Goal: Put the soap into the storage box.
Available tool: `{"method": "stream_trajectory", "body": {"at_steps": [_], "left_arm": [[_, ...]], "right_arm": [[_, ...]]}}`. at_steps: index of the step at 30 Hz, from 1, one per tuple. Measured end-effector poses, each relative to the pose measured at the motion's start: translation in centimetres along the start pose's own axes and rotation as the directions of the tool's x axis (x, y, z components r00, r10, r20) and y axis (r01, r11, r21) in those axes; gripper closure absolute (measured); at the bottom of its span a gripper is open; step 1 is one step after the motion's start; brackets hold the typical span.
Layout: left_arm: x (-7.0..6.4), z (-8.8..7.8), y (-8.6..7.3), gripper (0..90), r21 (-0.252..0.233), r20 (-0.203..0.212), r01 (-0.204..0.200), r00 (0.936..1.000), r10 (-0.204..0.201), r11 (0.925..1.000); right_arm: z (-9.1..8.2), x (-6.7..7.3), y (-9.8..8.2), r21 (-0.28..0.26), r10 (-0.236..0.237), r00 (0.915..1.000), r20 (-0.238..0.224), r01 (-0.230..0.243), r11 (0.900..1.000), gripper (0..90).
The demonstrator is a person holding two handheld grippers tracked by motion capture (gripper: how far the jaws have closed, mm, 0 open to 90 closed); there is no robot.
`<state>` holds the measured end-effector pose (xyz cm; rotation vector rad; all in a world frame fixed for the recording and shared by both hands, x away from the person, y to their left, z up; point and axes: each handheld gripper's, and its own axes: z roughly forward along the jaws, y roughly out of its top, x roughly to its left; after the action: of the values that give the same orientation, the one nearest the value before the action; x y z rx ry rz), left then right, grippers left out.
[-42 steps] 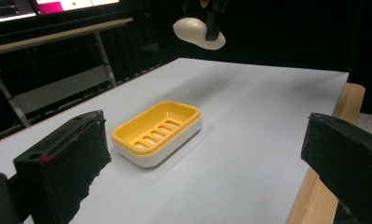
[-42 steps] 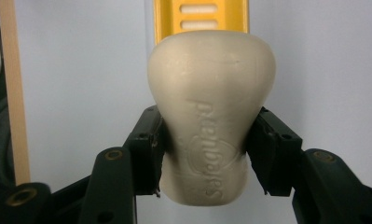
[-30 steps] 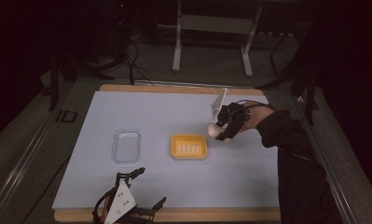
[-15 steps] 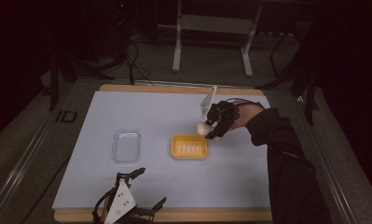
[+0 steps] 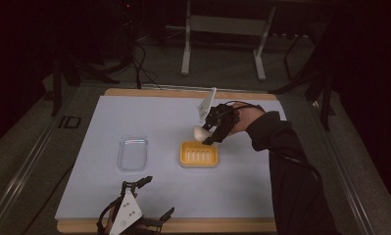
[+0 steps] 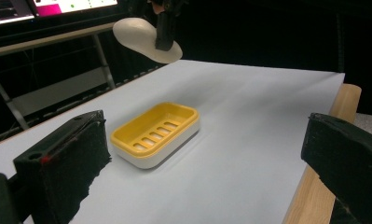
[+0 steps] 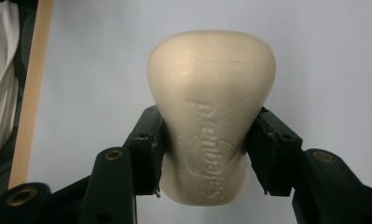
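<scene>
Soap (image 7: 210, 112), a cream bar with raised lettering that is hard to read, sits clamped between the two pads of the right gripper (image 7: 207, 154), which press on its narrower end; that end is cut off at the bottom edge of the right gripper view. In the high view the bar (image 5: 201, 132) hangs above the table, just beyond the far rim of the yellow soap dish (image 5: 199, 153), clear of it. The dish is ribbed with slots and stands on the pale blue table cover (image 5: 154, 117). A clear lid or tray (image 5: 133, 152) lies to its left, well apart; its form is faint in the dim light. The left gripper (image 5: 149, 196) rests at the near edge of the table, jaws spread wide with nothing between them. A dark sleeve (image 5: 286, 161) covers the right forearm and merges with the unlit surroundings.
</scene>
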<state>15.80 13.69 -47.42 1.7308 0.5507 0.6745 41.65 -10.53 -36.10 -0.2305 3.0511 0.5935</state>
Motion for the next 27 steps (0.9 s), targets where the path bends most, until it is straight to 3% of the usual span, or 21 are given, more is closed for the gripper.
{"method": "stream_trajectory", "body": {"at_steps": [6, 12, 21, 27], "left_arm": [[0.0, -0.1, 0.0, 0.9, 0.0, 0.003, 0.0, 1.0, 0.0, 1.0], [0.0, -0.1, 0.0, 0.9, 0.001, 0.005, -0.004, 1.0, 0.004, 1.0], [-0.1, 0.0, 0.0, 0.9, 0.002, 0.008, -0.003, 1.0, 0.003, 1.0], [-0.1, 0.0, 0.0, 0.9, 0.001, 0.009, -0.003, 1.0, 0.003, 1.0]], "right_arm": [[0.4, -0.3, 0.2, -0.052, -0.009, 0.9999, 0.013, 0.01, 0.999, 49.5], [1.4, -0.2, -0.1, -0.058, -0.032, 0.9992, 0.023, 0.033, 0.998, 49.5], [4.2, -1.0, -2.1, -0.044, 0.01, 0.9995, -0.03, -0.012, 0.999, 49.5], [5.5, -1.3, -2.5, -0.042, 0.016, 0.9989, -0.044, -0.018, 0.999, 49.5]]}}
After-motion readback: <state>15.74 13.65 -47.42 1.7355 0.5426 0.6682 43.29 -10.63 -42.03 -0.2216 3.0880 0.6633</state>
